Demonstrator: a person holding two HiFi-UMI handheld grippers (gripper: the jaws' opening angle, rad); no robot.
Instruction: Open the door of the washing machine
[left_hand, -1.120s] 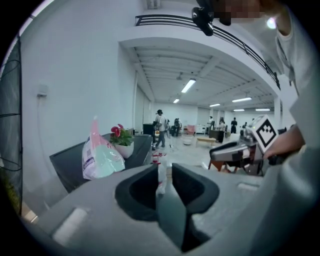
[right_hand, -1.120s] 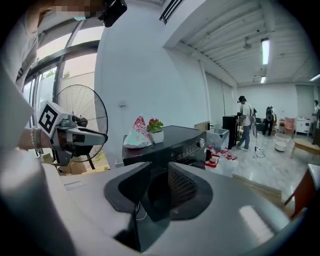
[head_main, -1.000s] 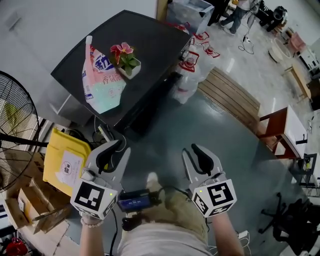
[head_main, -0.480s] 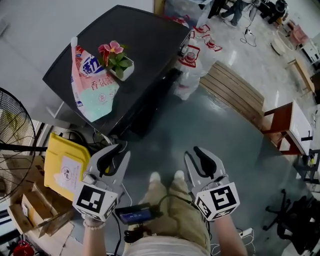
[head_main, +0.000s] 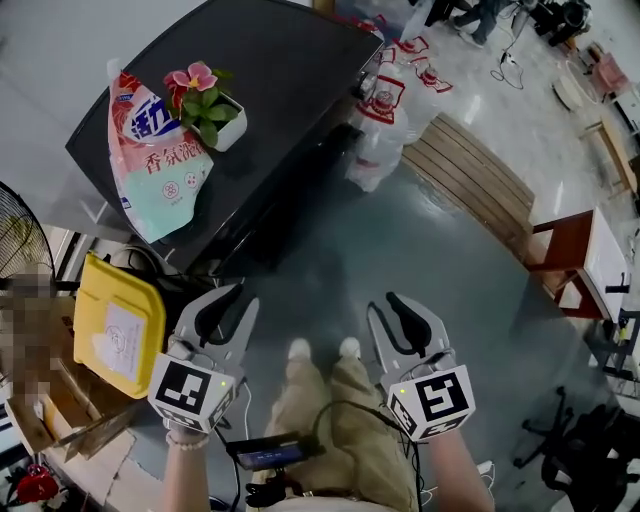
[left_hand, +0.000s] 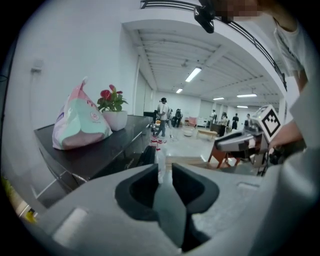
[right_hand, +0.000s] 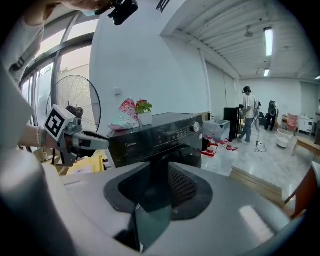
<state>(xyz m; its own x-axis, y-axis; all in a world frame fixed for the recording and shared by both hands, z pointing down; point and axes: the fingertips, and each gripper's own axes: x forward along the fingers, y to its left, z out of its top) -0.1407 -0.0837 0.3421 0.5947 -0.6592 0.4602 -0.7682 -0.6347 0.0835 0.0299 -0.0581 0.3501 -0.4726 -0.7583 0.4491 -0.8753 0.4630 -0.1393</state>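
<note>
The black washing machine (head_main: 290, 80) stands ahead of me at the upper left, with a pink and green detergent bag (head_main: 150, 160) and a potted flower (head_main: 205, 110) on its top. In the right gripper view its front (right_hand: 165, 134) shows a control panel and, below it, the dark door, partly hidden by my jaws. My left gripper (head_main: 232, 300) and right gripper (head_main: 384, 304) hang side by side over the floor, short of the machine. Both are open, with nothing between their jaws. The left gripper view shows the machine's top (left_hand: 95, 152) from the side.
A yellow box (head_main: 115, 325) and cardboard lie to the left of my left gripper, near a standing fan (right_hand: 75, 102). Bagged bottles (head_main: 385, 110) sit by the machine's right corner. A wooden pallet (head_main: 470, 185) and a red-brown table (head_main: 565, 265) are to the right. People stand far off.
Both grippers have sunk lower with their jaws unchanged. In the head view the washing machine has drifted to the left, and my feet have come into sight between the grippers.
</note>
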